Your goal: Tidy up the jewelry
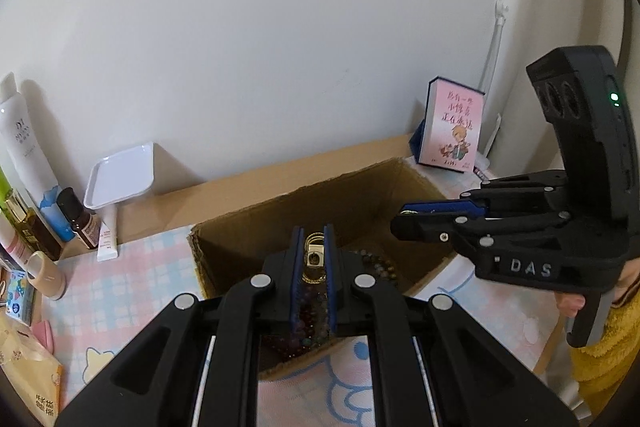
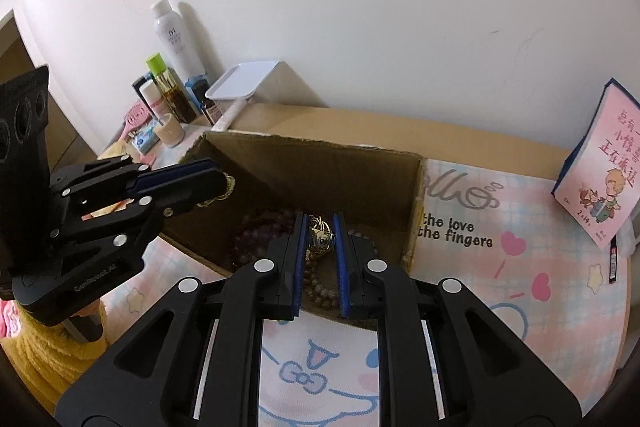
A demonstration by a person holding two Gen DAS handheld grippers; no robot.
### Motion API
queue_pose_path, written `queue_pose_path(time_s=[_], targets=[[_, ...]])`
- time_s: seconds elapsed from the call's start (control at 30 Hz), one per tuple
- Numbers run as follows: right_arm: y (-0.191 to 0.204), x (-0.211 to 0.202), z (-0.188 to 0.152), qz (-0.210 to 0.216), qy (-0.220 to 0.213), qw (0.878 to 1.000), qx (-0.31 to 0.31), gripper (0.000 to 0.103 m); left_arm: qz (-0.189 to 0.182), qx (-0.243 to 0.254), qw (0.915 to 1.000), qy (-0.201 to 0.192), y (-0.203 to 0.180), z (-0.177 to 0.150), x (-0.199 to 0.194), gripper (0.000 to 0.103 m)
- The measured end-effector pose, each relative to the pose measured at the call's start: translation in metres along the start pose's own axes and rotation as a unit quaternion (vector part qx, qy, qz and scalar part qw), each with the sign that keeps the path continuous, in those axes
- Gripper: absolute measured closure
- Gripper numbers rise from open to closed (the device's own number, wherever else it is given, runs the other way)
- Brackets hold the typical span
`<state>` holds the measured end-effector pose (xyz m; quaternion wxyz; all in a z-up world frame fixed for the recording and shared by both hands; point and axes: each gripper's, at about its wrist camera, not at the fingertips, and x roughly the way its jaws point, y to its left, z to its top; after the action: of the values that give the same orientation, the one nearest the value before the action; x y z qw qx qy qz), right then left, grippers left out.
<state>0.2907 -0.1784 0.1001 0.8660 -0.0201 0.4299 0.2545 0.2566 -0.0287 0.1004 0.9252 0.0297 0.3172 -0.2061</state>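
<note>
Left wrist view: looked forward and down along the left gripper (image 1: 313,247) from just above the near rim of the cardboard box (image 1: 304,203), toward the wall, with the right gripper (image 1: 400,219) entering from the right edge. Right wrist view: looked down along the right gripper (image 2: 320,233) into the same cardboard box (image 2: 320,163), equally close, with the left gripper (image 2: 224,187) at the left edge. Shared by both: box interior, beaded jewelry (image 2: 260,239), white tray (image 1: 120,175), pink book (image 1: 452,127), patterned table mat (image 2: 500,247).
</note>
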Motion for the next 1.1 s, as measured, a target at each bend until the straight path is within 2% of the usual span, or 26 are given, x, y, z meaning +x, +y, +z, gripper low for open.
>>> queue_pose_path(time_s=[0.5, 0.57, 0.6, 0.63, 0.8, 0.87, 0.93, 1.0, 1.1], targets=[[-0.006, 0.009, -0.001, 0.012, 0.005, 1.000, 0.004, 0.089, 0.025, 0.000, 0.9990, 0.037, 0.005, -0.005, 0.027, 0.093], [-0.005, 0.006, -0.001, 0.015, 0.001, 1.000, 0.005, 0.082, 0.024, -0.003, 0.9991, 0.034, 0.006, -0.006, 0.024, 0.083], [-0.005, 0.004, -0.001, 0.014, -0.001, 1.000, 0.004, 0.075, 0.023, -0.004, 0.9992, 0.031, 0.006, -0.007, 0.022, 0.073], [-0.004, 0.001, -0.001, 0.012, -0.003, 1.000, 0.005, 0.071, 0.023, -0.003, 0.9993, 0.028, 0.006, -0.007, 0.020, 0.069], [-0.003, -0.021, -0.003, 0.015, -0.022, 1.000, 0.012, 0.069, 0.024, -0.005, 0.9997, 0.007, 0.005, -0.009, -0.001, 0.068], [-0.003, -0.032, -0.004, 0.014, -0.032, 0.999, 0.012, 0.062, 0.025, -0.009, 0.9996, -0.005, 0.006, -0.009, -0.012, 0.060], [-0.001, -0.044, -0.005, 0.014, -0.040, 0.999, 0.011, 0.047, 0.025, -0.013, 0.9995, -0.014, 0.008, -0.009, -0.021, 0.047], [0.003, -0.053, -0.005, 0.012, -0.044, 0.999, 0.005, 0.037, 0.028, -0.012, 0.9993, -0.021, 0.008, -0.007, -0.030, 0.041], [0.008, -0.064, -0.004, 0.008, -0.050, 0.999, -0.004, 0.016, 0.040, -0.013, 0.9987, -0.029, 0.008, -0.006, -0.042, 0.032]])
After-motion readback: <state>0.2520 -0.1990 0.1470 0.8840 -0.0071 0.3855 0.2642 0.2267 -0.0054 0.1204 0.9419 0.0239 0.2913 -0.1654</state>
